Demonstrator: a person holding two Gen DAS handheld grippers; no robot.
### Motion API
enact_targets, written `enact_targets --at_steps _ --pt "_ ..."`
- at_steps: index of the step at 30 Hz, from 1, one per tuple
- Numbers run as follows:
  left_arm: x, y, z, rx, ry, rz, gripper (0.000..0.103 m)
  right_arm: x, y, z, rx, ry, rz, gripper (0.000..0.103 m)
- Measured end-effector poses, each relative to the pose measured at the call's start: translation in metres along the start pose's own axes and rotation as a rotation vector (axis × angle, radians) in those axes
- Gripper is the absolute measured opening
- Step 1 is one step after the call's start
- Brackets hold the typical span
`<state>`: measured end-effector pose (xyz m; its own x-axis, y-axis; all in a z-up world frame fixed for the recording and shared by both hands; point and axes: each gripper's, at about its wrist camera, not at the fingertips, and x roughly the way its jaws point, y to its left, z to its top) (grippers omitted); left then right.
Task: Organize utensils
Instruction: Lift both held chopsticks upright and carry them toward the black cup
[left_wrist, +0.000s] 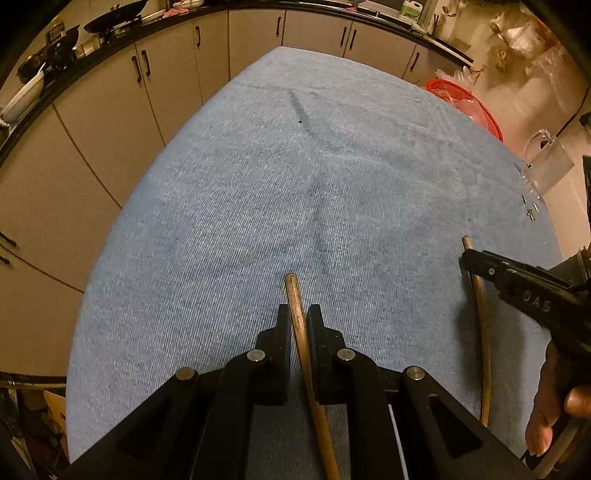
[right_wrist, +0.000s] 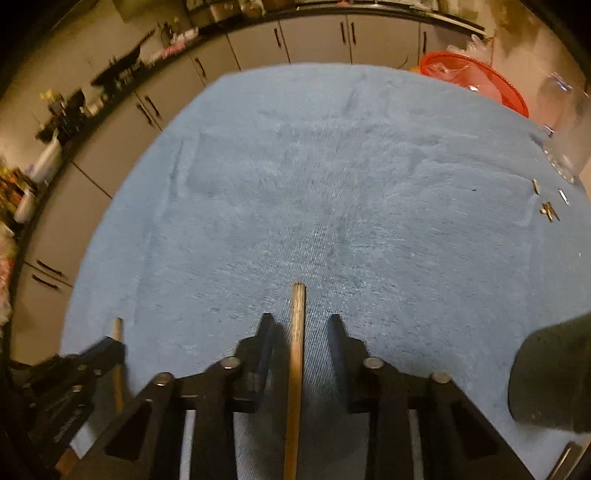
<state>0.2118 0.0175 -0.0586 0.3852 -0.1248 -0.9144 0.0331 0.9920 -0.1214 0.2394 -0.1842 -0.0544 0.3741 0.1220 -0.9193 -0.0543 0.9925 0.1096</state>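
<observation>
Blue cloth: covers my desk; both sticks lie on it near the desk's near edge.
Left tool: mine, pointing steeply down, jaws narrow and pressed against both sides of the left stick.
Left stick: thin, wooden, lying lengthwise between my left fingers, its blunt end poking out past their tips toward the far edge.
Right tool: also tilted steeply down; jaws stand at a middling gap, with clear cloth between each finger and the stick, so nothing is gripped.
Right stick: wooden, flat on the cloth, centred between the right jaws, running roughly parallel to the left one and well apart from it.
My hand: seen at the right edge of the left view, wrapped round the right tool's handle.
Small metal bits: scattered near the desk's far right corner; too small to make out.
Glass jug: clear, at the desk's right edge.
Red basket: beyond the far right corner, off the desk.
Cabinets: beige doors with dark handles, past the far and left edges.
</observation>
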Motion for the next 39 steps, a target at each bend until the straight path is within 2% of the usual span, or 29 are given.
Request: enact_targets --at_steps 1,2,3,6,9,12,15,19,25,29,33,39 --pt "0.002 -0.002 0.003 0.001 -0.006 0.002 0.009 0.001 0.006 0.0 -0.028 0.002 -0.025 0.022" --pt "0.003 -0.004 0.005 0.0 -0.012 0.001 0.009 0.002 0.013 -0.001 -0.064 0.0 -0.06 0.013" --pt "0.004 -0.007 0.006 0.004 -0.016 -0.005 0.008 0.002 0.017 -0.002 -0.07 -0.005 -0.063 0.008" --pt "0.003 -0.012 0.007 0.001 -0.014 -0.088 0.008 -0.006 0.013 -0.006 -0.03 -0.017 0.001 0.008" --pt "-0.011 -0.02 0.007 0.023 -0.068 -0.104 0.007 -0.038 0.01 -0.013 -0.016 -0.108 0.055 0.008" --pt "-0.035 -0.024 0.009 0.023 -0.13 -0.154 0.007 -0.076 0.006 -0.022 -0.004 -0.204 0.099 0.008" --pt "-0.063 -0.033 0.01 0.047 -0.212 -0.159 0.007 -0.111 0.006 -0.032 -0.018 -0.309 0.13 0.008" --pt "-0.093 -0.034 0.005 0.044 -0.264 -0.192 0.007 -0.144 0.005 -0.047 -0.012 -0.401 0.155 0.008" --pt "-0.144 -0.035 -0.006 0.064 -0.406 -0.208 0.007 -0.189 0.01 -0.068 -0.033 -0.574 0.173 0.008" --pt "-0.166 -0.036 -0.015 0.073 -0.474 -0.216 0.007 -0.21 0.019 -0.084 -0.038 -0.657 0.185 0.008" --pt "-0.171 -0.038 -0.022 0.086 -0.493 -0.21 0.007 -0.219 0.025 -0.095 -0.05 -0.713 0.162 0.008" --pt "-0.176 -0.038 -0.03 0.094 -0.5 -0.216 0.007 -0.222 0.024 -0.105 -0.051 -0.728 0.158 0.008"
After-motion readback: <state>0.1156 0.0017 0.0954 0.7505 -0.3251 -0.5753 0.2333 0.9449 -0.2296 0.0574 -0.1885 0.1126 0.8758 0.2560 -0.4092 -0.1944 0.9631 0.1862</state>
